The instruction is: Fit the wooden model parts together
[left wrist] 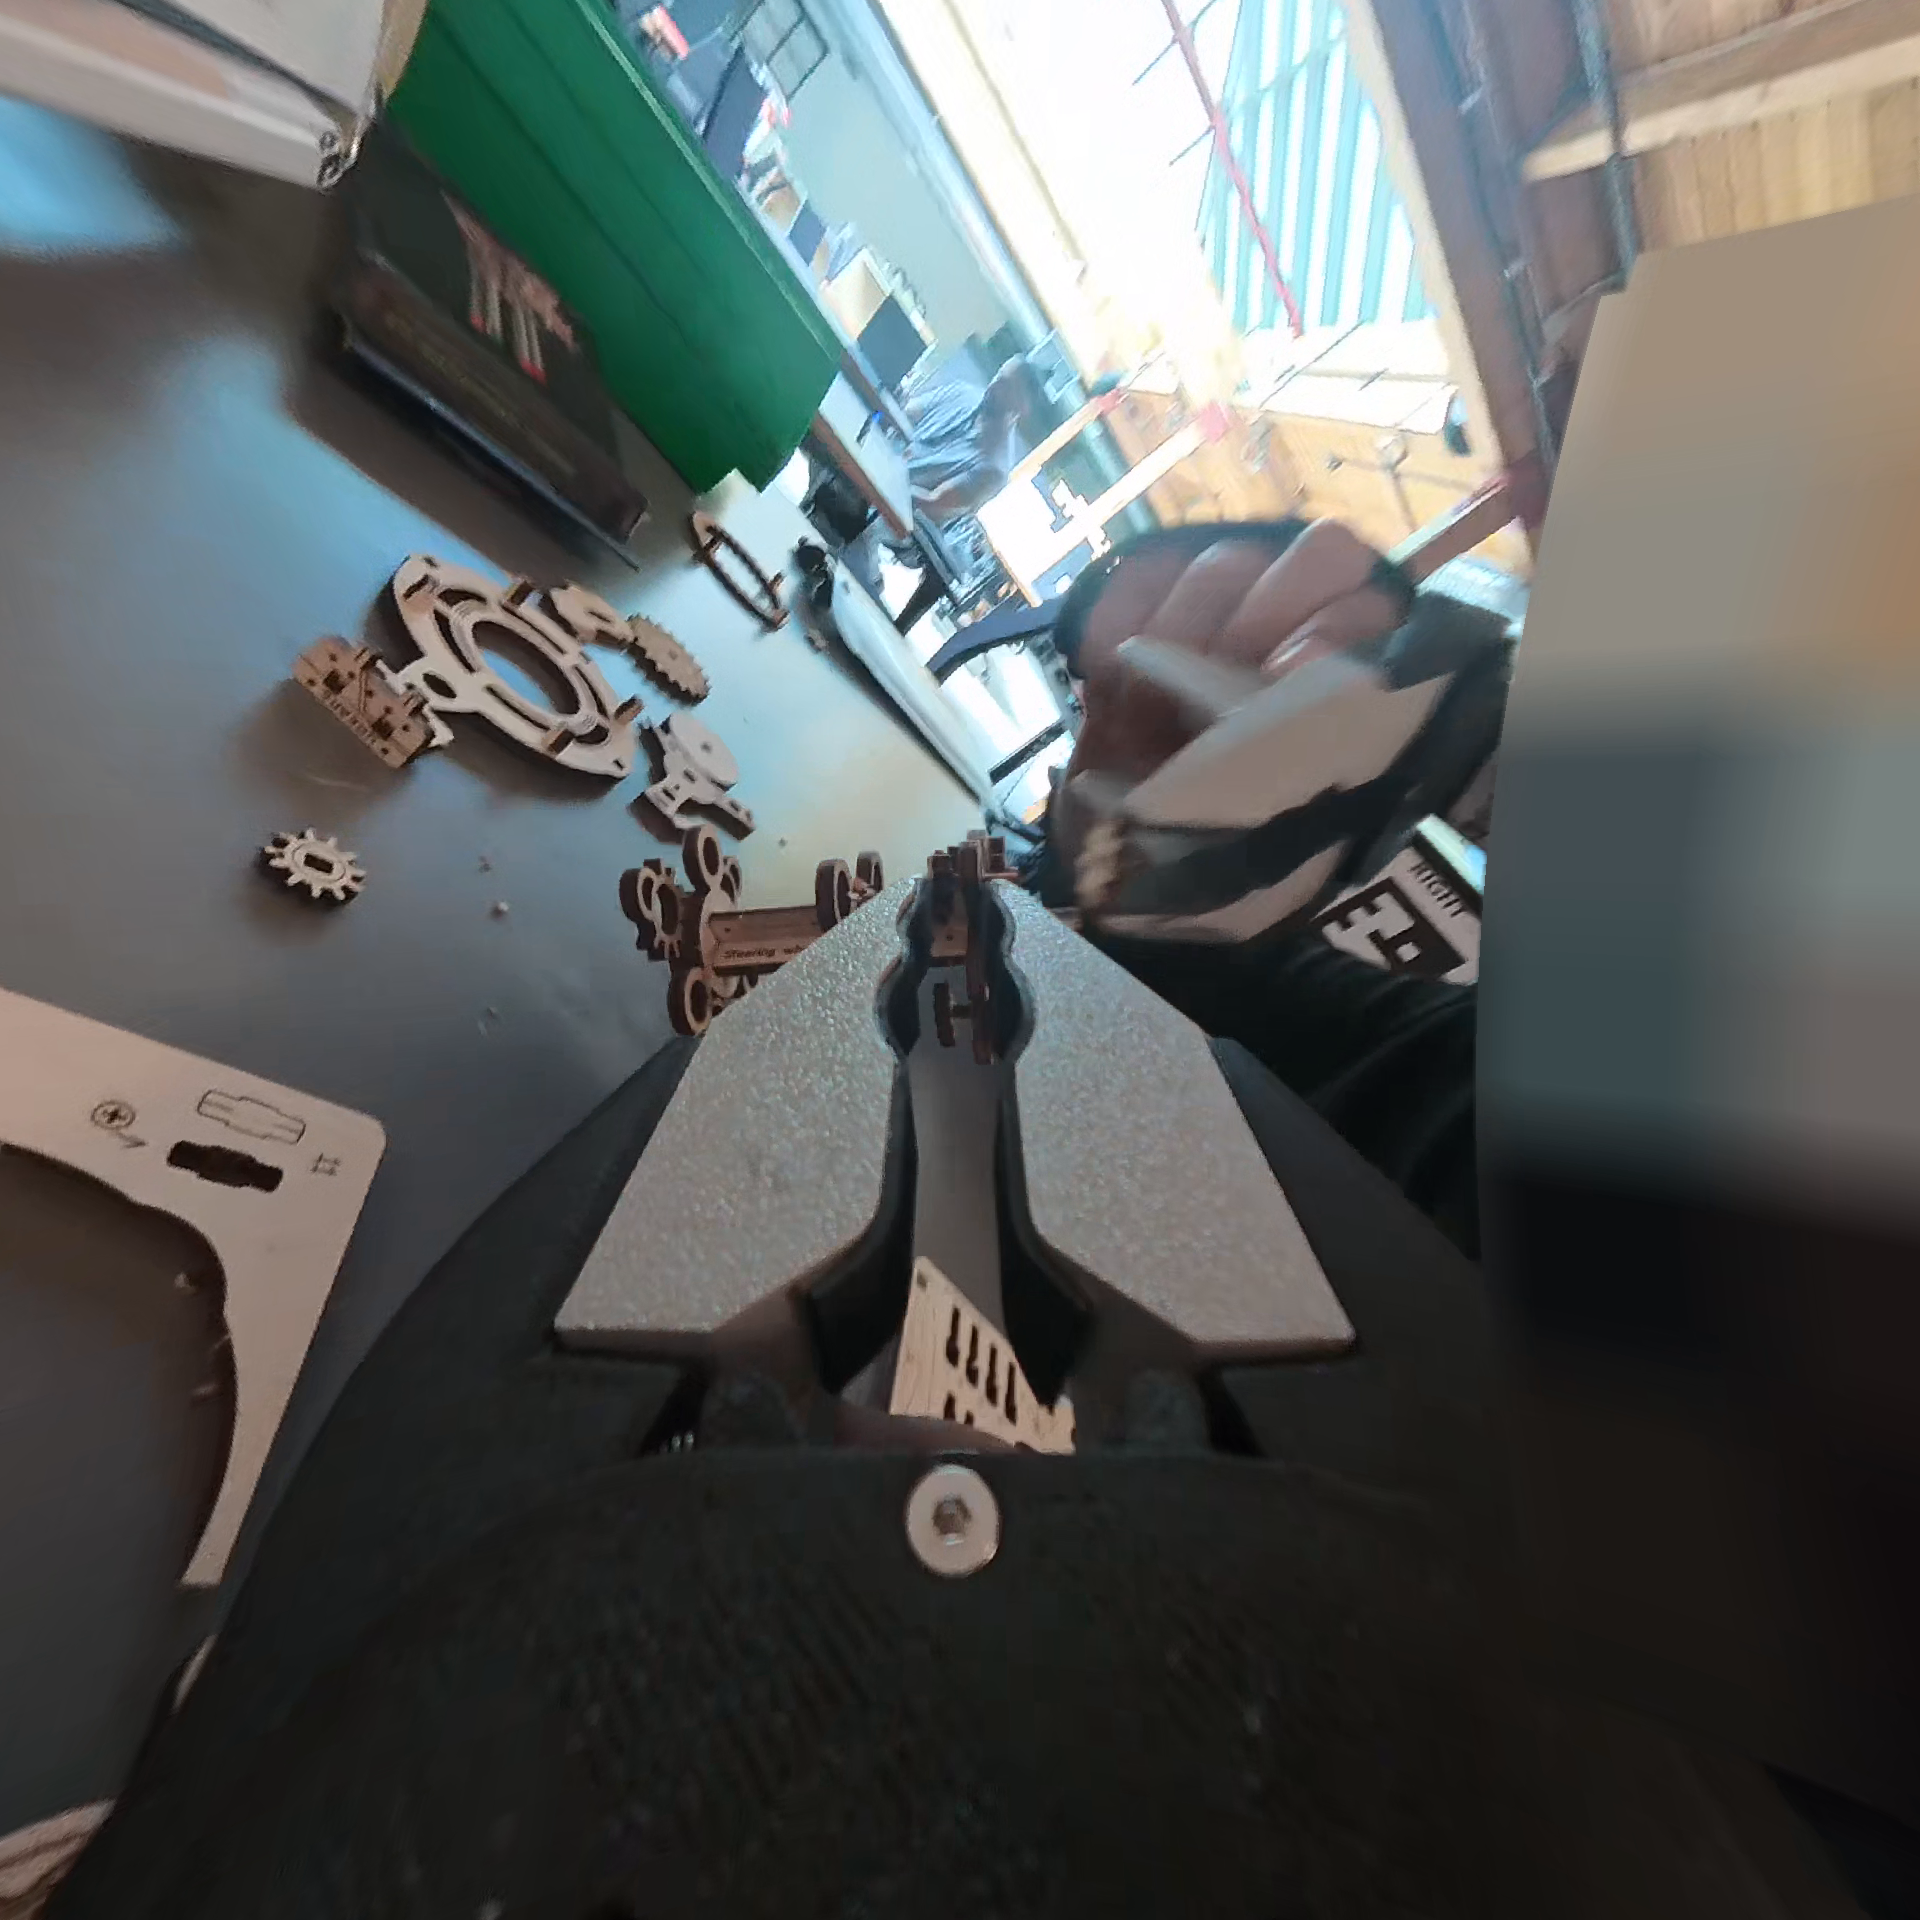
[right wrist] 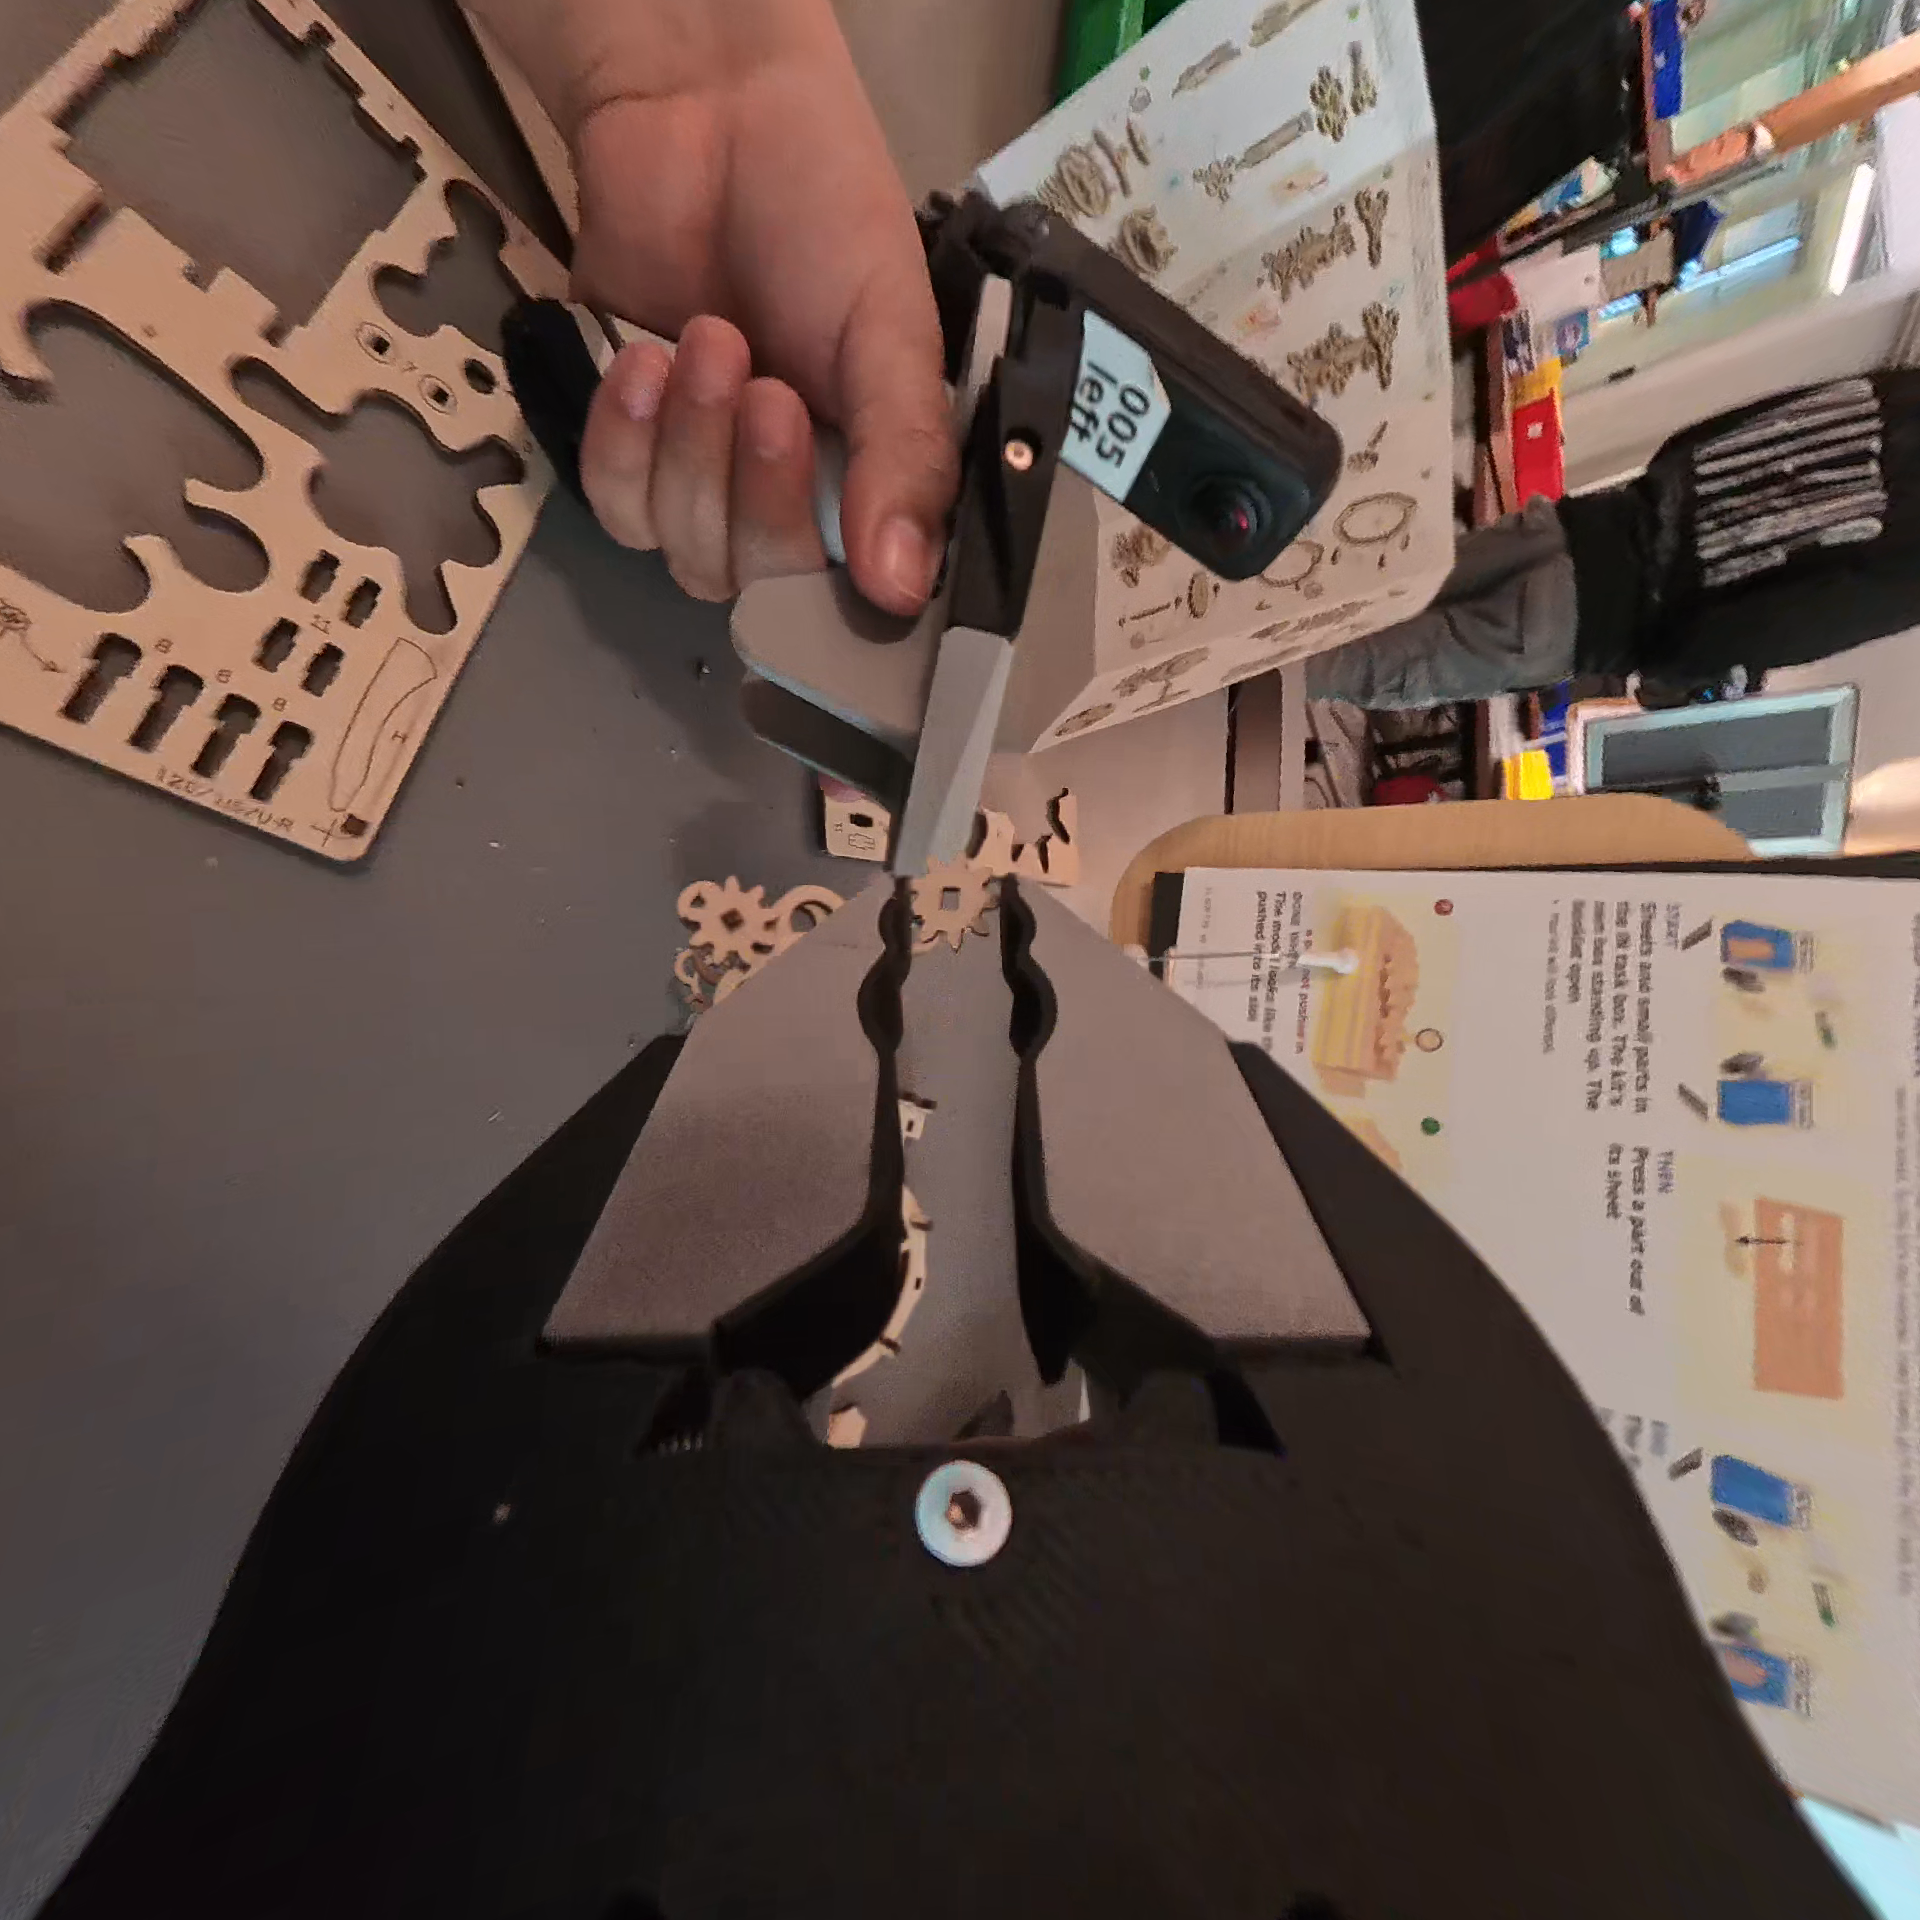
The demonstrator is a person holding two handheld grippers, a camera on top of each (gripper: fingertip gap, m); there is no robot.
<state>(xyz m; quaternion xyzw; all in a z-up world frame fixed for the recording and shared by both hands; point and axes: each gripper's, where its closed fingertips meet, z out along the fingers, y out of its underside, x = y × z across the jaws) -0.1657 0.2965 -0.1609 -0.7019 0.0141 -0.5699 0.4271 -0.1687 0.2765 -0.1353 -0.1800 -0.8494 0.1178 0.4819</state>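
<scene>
The left gripper point(left wrist: 958, 904) had grey fingers with a grainy surface and wavy inner edges, set in a black ribbed body. They stood narrow, closed on a small dark-brown wooden assembly point(left wrist: 961, 935) of thin laser-cut pieces. Most of this assembly was hidden between the fingers, so its full shape was hard to make out.

On the dark matte worktop point(left wrist: 187, 644), at 10 o'clock from the tips, lay a pale flat ring plate point(left wrist: 520, 675) with slots. A small cog point(left wrist: 312, 860) lay alone at 9 o'clock. A brown part with round lobes point(left wrist: 681, 925) lay just beside the left finger, partly covered by it. An emptied plywood sheet point(left wrist: 312, 1174) was cut off at the lower left edge. At 2 o'clock a hand point(left wrist: 1247, 644) on the other tool was blurred.

The right gripper point(right wrist: 951, 909) had the same grey fingers, a little apart, with a pale toothed gear point(right wrist: 948, 906) between the tips. Whether both tips pressed it, I could not tell.

Only the right wrist view showed the left tool from outside, with a person's hand point(right wrist: 748, 343) around its handle and a black camera point(right wrist: 1216, 457) on top. It also showed a plywood sheet point(right wrist: 239, 499) with many cut-out holes at 10 o'clock and a printed paper point(right wrist: 1558, 1195) at 3 o'clock.
</scene>
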